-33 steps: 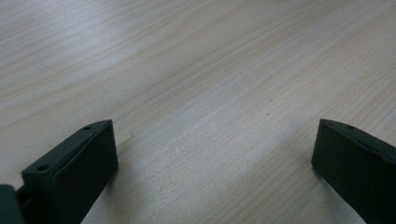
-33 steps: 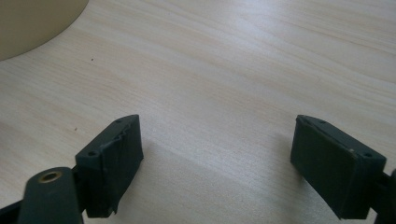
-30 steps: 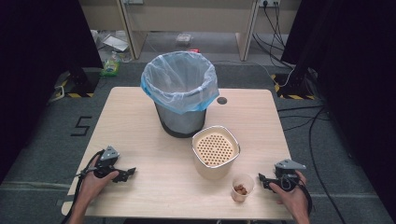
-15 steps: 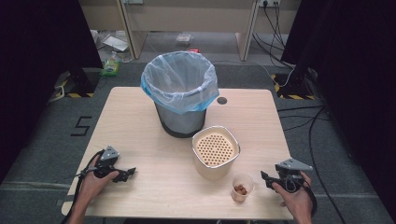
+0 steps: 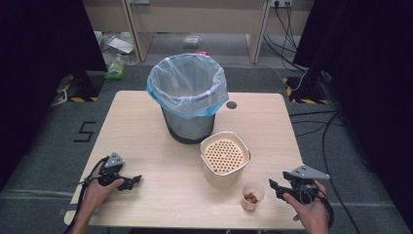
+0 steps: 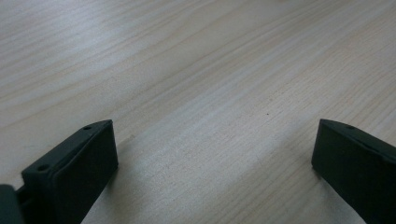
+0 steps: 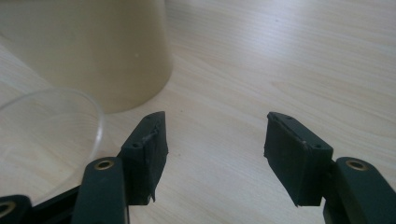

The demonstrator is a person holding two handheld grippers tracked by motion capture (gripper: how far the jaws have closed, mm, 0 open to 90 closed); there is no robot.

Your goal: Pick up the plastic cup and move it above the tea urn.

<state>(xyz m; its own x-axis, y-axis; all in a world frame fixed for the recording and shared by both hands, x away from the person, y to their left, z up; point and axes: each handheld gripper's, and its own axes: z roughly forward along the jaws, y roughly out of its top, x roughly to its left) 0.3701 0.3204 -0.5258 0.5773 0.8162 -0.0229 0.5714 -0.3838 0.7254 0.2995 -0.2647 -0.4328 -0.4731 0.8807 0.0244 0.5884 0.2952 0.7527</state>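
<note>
- Pale wood table (image 5: 146, 122), sitting on grey carpet with yellow-black hazard tape and loose cables around the edges.
- One metal bin (image 5: 188, 97) with a blue-rimmed plastic liner, standing mid-table.
- One cream container (image 5: 225, 157) with a perforated top, just in front of the bin.
- One clear plastic cup (image 5: 253, 195) with brown bits inside, near the front edge, beside the right gripper (image 5: 275, 185).
- Two grippers: the right one's jaws have just been closing but remain apart, nothing between them; the left gripper (image 5: 135, 180) is spread wide over bare wood.
</note>
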